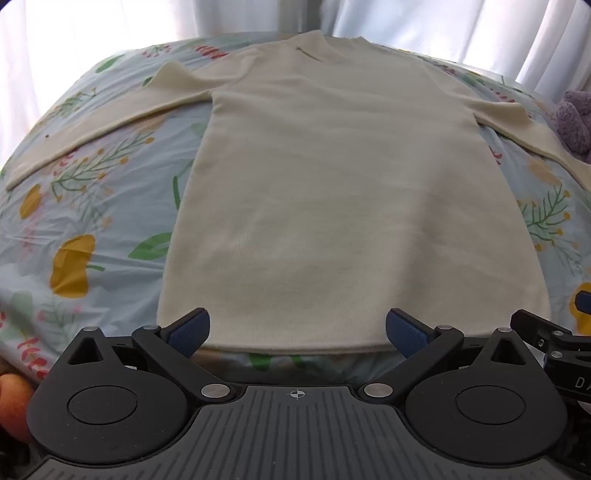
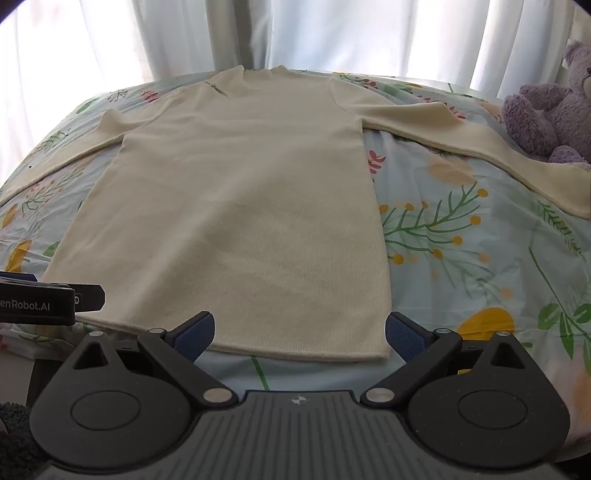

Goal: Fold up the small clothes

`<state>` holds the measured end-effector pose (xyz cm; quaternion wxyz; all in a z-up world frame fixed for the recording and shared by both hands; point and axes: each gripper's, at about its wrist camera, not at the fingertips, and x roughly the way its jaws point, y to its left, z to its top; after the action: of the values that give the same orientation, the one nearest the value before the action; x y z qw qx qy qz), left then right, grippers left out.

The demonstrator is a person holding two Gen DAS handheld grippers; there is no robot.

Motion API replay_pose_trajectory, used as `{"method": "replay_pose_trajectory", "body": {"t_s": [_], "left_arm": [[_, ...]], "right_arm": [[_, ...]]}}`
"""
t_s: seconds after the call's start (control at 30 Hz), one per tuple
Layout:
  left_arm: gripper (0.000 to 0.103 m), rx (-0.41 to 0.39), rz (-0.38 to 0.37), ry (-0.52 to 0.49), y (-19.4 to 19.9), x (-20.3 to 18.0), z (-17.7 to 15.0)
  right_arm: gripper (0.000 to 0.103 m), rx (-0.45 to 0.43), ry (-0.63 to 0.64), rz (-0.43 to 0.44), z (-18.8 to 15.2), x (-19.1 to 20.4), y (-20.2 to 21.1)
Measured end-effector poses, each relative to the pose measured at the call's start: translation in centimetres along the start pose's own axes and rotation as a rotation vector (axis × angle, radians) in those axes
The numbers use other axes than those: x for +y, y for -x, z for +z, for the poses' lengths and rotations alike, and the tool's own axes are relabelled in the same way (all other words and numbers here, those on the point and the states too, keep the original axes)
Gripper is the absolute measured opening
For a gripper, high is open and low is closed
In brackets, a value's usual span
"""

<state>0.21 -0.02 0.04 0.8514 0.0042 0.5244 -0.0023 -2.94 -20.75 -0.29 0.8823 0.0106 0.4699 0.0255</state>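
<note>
A cream long-sleeved knit top (image 1: pixel 332 177) lies flat on the floral bedsheet (image 1: pixel 85 229), hem toward me, collar at the far side, both sleeves spread out to the sides. It also shows in the right wrist view (image 2: pixel 240 206). My left gripper (image 1: pixel 297 328) is open and empty, just short of the hem's middle. My right gripper (image 2: pixel 299 330) is open and empty, just short of the hem's right part. The right gripper's body shows at the left wrist view's right edge (image 1: pixel 554 343).
A purple teddy bear (image 2: pixel 554 110) sits at the bed's far right, next to the right sleeve (image 2: pixel 498 147). White curtains (image 2: pixel 295 33) hang behind the bed. An orange object (image 1: pixel 13 402) lies at the near left edge.
</note>
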Motion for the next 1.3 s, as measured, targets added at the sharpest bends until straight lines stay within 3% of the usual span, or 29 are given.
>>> {"method": "replay_pose_trajectory", "body": {"t_s": [1.3], "left_arm": [[0.103, -0.003, -0.004, -0.001, -0.16, -0.03, 0.43]], "right_arm": [[0.099, -0.018, 0.001, -0.004, 0.36, 0.01, 0.11]]}}
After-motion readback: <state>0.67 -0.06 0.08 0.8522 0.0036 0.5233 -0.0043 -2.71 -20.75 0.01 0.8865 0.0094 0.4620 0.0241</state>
